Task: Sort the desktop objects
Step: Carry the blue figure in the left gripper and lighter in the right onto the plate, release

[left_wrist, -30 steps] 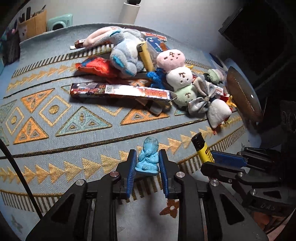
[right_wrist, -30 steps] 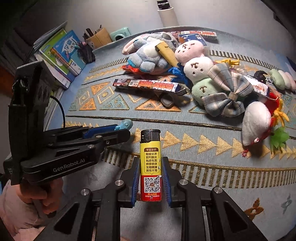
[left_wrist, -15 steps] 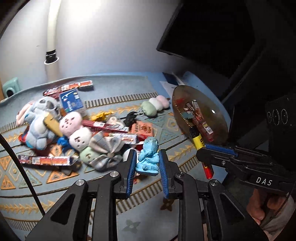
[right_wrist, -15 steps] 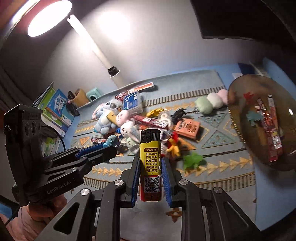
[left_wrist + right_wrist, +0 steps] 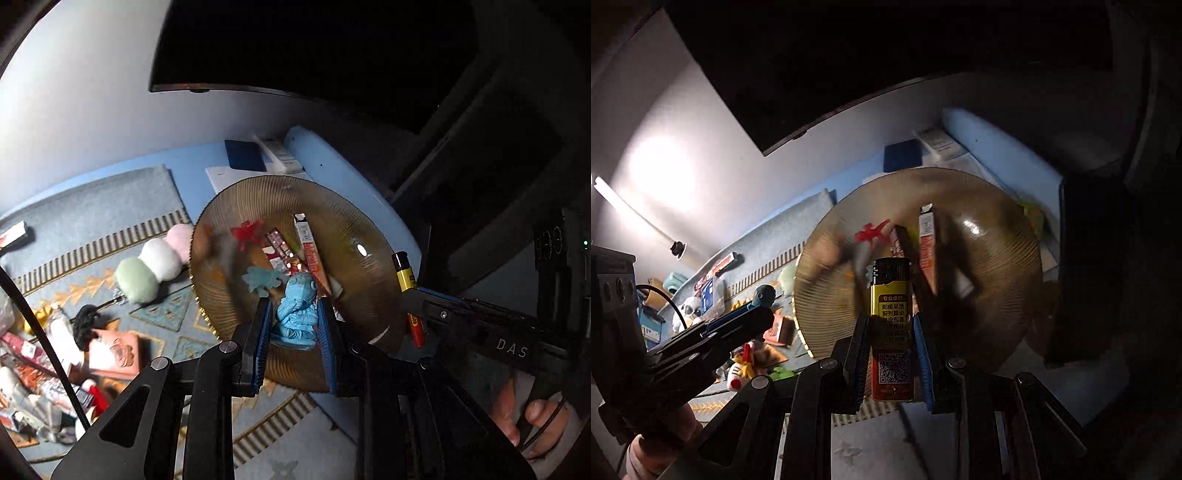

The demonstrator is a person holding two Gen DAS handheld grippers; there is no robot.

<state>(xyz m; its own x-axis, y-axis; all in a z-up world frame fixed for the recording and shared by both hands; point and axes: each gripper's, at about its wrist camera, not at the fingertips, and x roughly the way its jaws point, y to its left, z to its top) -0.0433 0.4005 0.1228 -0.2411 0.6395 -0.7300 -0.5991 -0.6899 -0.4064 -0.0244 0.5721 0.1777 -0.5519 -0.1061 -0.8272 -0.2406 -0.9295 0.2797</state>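
My left gripper (image 5: pixel 292 325) is shut on a small blue seated figurine (image 5: pixel 298 309), held over the near part of a ribbed brown plate (image 5: pixel 343 218). My right gripper (image 5: pixel 891 350) is shut on a yellow and red lighter (image 5: pixel 891 325) with a black cap, upright above the same plate (image 5: pixel 1008 254). The plate holds a red toy (image 5: pixel 246 232), a light blue toy (image 5: pixel 263 279) and long printed packets (image 5: pixel 309 248). In the left wrist view the right gripper and its lighter (image 5: pixel 405 277) hang at the plate's right edge. The left gripper's figurine (image 5: pixel 764 294) shows at the left of the right wrist view.
A three-ball plush skewer (image 5: pixel 153 263) lies on the patterned mat (image 5: pixel 110 199) just left of the plate. More packets and plush toys (image 5: pixel 44 369) crowd the mat's left side. A dark card (image 5: pixel 244 155) and a remote (image 5: pixel 277 152) lie behind the plate. A dark monitor (image 5: pixel 295 44) hangs above.
Both grippers have swung right from the toy pile to above the brown plate, rising a little and rolling. Each has kept its grip, on the figurine and on the lighter.
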